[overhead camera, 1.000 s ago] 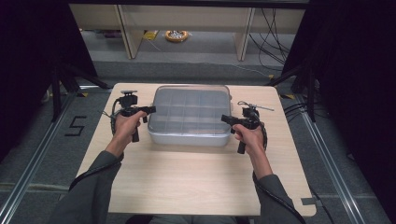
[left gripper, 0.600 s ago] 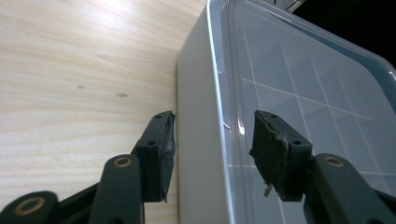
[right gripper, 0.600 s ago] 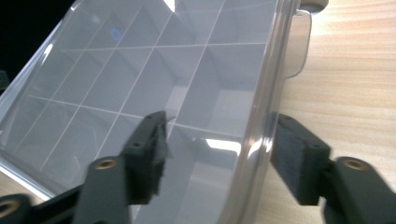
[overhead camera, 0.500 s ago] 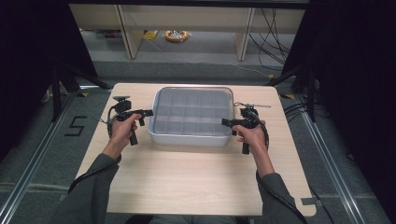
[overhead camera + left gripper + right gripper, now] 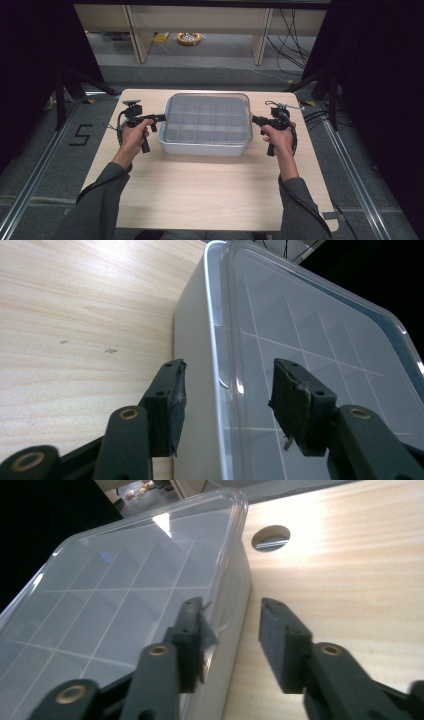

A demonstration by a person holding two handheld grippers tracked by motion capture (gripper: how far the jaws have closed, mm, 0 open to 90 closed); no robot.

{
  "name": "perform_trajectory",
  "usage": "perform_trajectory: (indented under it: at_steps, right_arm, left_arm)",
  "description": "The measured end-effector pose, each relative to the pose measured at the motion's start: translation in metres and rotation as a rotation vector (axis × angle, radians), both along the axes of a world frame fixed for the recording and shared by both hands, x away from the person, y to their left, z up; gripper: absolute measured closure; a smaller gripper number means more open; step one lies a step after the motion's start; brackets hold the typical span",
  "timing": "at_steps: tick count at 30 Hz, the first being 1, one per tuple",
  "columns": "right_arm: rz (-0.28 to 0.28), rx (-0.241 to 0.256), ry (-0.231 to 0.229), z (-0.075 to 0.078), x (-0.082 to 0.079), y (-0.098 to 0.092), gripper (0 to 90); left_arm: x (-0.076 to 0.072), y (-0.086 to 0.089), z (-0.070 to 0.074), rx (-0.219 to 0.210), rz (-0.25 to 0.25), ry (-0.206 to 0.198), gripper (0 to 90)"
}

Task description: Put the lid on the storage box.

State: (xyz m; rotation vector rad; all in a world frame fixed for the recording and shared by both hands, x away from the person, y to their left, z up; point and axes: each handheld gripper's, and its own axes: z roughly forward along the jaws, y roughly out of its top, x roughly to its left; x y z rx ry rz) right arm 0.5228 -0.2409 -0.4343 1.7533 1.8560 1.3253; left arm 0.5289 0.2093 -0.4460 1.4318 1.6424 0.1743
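Both forearms reach forward over the worktop (image 5: 210, 190); the left tongs (image 5: 159, 118) and right tongs (image 5: 256, 120) straddle opposite rims of the lidded box (image 5: 207, 125), jaws apart.

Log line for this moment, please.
left gripper: open, straddling lid edge | right gripper: open, straddling lid edge | box: on table, lid on

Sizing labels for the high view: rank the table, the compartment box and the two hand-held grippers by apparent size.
1. Table
2. Compartment box
3. Left hand-held gripper and right hand-held gripper: they look alike.
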Motion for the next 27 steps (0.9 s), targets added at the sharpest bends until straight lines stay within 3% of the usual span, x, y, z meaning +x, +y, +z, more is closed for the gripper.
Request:
perform_trajectory:
  at_steps: [2, 3, 4, 5, 6, 7, 8, 9, 10, 11, 14, 15, 19, 22, 23, 27]
  right_arm:
    - [-0.006, -0.012, -0.015, -0.002, 0.007, 0.003, 66.7]
    - [-0.035, 0.02, 0.027, -0.001, 0.007, 0.009, 68.3]
    - [-0.02, -0.014, -0.001, -0.004, 0.011, 0.008, 69.8]
    - [-0.056, 0.027, 0.051, -0.003, 0.011, 0.014, 71.4]
    - [-0.055, 0.015, 0.062, -0.005, 0.012, 0.015, 71.6]
    - [-0.018, -0.045, 0.005, -0.01, 0.017, 0.012, 71.0]
    - [-0.014, -0.061, -0.011, -0.013, 0.019, 0.013, 71.3]
    - [-0.025, -0.05, 0.0, -0.016, 0.019, 0.013, 70.5]
    - [-0.06, 0.019, 0.036, -0.016, 0.017, 0.017, 70.4]
    - [-0.048, 0.011, 0.015, -0.019, 0.02, 0.013, 70.4]
    - [-0.049, 0.019, 0.023, -0.018, 0.019, 0.013, 70.3]
    - [-0.042, 0.001, 0.009, -0.019, 0.02, 0.013, 70.0]
    - [-0.035, 0.027, 0.011, -0.02, 0.02, 0.017, 69.3]
    - [-0.036, -0.008, 0.002, -0.019, 0.021, 0.021, 68.3]
    - [-0.036, -0.008, 0.005, -0.019, 0.022, 0.021, 68.3]
    - [-0.027, 0.021, -0.001, -0.019, 0.02, 0.02, 68.5]
  left_arm:
    - [0.0, -0.002, 0.002, -0.003, 0.006, -0.013, 48.4]
    - [0.0, -0.003, 0.003, -0.002, -0.004, -0.013, 48.6]
    - [0.0, -0.004, 0.004, -0.001, -0.01, -0.013, 48.6]
    - [0.0, -0.005, 0.004, -0.002, -0.014, -0.016, 48.6]
    - [-0.001, -0.006, 0.005, -0.002, -0.017, -0.016, 48.6]
    - [0.0, -0.007, 0.005, -0.006, -0.02, -0.018, 48.6]
    - [0.0, -0.007, 0.005, -0.009, -0.022, -0.017, 48.7]
    - [0.0, -0.008, 0.005, -0.005, -0.021, -0.015, 48.7]
    - [0.0, -0.009, 0.004, -0.01, -0.022, -0.017, 48.9]
    - [0.001, -0.01, 0.004, -0.01, -0.026, -0.015, 48.9]
    - [0.003, -0.013, 0.004, -0.005, -0.022, -0.015, 48.8]
    - [0.005, -0.012, 0.004, 0.0, -0.026, -0.012, 48.5]
    - [0.013, -0.011, 0.002, -0.017, -0.003, 0.0, 48.4]
    - [0.019, -0.013, -0.001, -0.039, 0.007, 0.012, 49.4]
    - [0.021, -0.012, -0.003, -0.027, -0.002, 0.003, 49.5]
    - [0.026, -0.01, -0.006, -0.049, 0.021, 0.017, 53.3]
